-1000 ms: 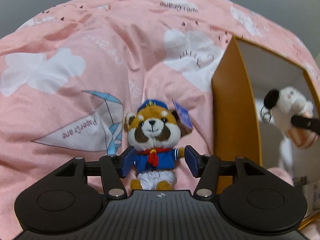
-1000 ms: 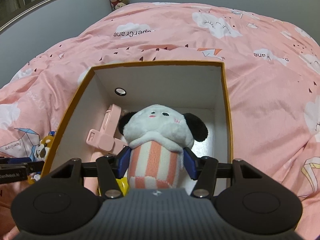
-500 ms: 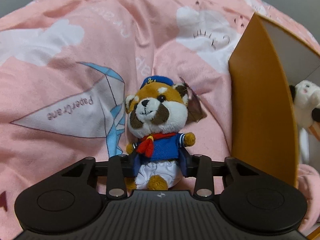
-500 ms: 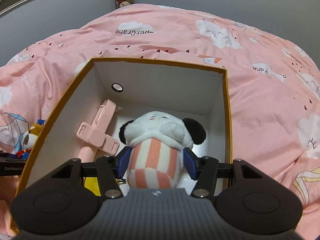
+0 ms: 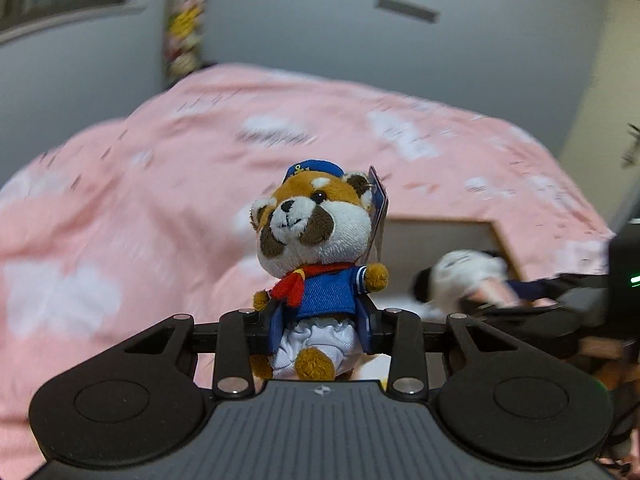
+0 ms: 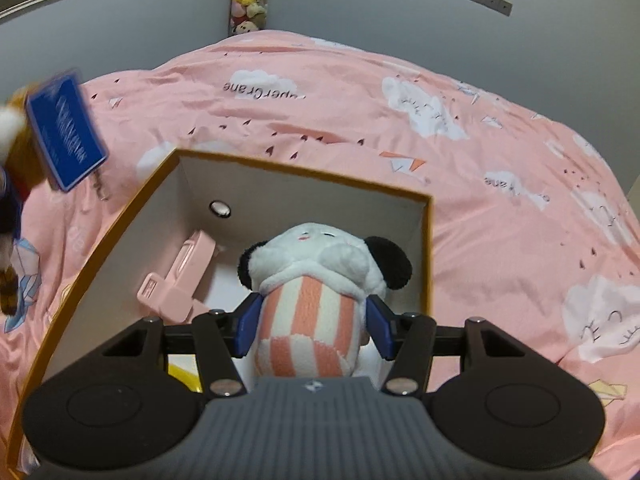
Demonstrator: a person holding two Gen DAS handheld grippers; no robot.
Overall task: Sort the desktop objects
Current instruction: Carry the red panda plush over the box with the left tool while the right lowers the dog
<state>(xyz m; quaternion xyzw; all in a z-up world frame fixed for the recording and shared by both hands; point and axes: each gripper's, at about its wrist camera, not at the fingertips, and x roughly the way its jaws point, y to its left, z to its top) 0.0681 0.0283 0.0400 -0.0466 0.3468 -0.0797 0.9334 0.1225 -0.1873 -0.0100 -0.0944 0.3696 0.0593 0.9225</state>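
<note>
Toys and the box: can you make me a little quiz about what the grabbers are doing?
1. True or false: the left gripper is shut on the sailor red panda toy.
2. The panda plush with the striped body is: A) on the pink blanket, B) over the inside of the orange box, C) on the floor.
3. Fill in: the pink item lying in the box is a ____.

Key: 1 true. 2 B. 3 clip.
</note>
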